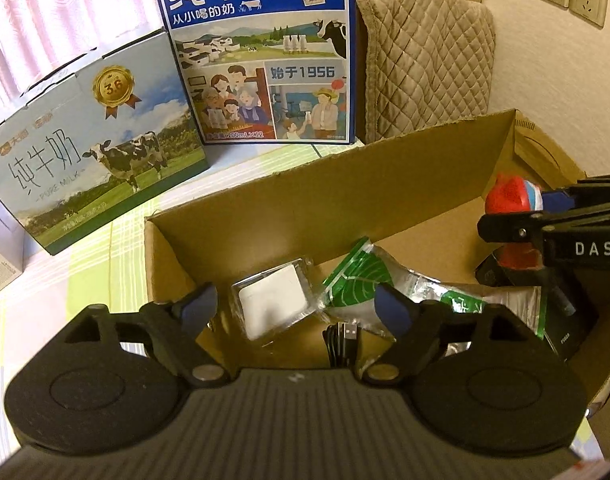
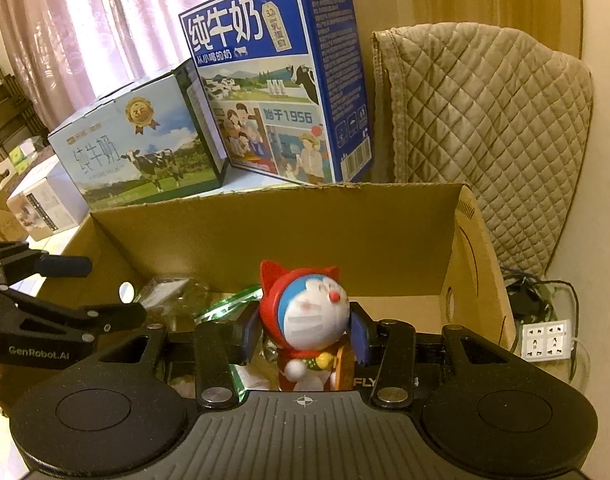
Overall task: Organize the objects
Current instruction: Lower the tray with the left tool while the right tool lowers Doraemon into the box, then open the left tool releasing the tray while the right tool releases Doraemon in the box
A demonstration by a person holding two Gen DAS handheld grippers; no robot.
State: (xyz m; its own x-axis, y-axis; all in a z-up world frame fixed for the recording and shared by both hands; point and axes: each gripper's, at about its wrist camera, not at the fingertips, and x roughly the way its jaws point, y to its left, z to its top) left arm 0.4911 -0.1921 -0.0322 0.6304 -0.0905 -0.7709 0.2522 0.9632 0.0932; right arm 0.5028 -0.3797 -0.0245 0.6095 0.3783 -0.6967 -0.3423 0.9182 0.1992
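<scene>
Right wrist view: right gripper (image 2: 305, 338) clamps the upright figurine (image 2: 309, 316) at frame centre, apparently above the cardboard box (image 2: 265, 232); left gripper (image 1: 293, 312) hangs wide, empty.

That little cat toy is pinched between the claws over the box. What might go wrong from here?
The toy is held by its round head in the right gripper; a smooth, curved surface could slip or twist. If let go here, it would likely land on the crinkly packets in the box and tip over. The left gripper hangs open close by, so the two might bump.
</scene>
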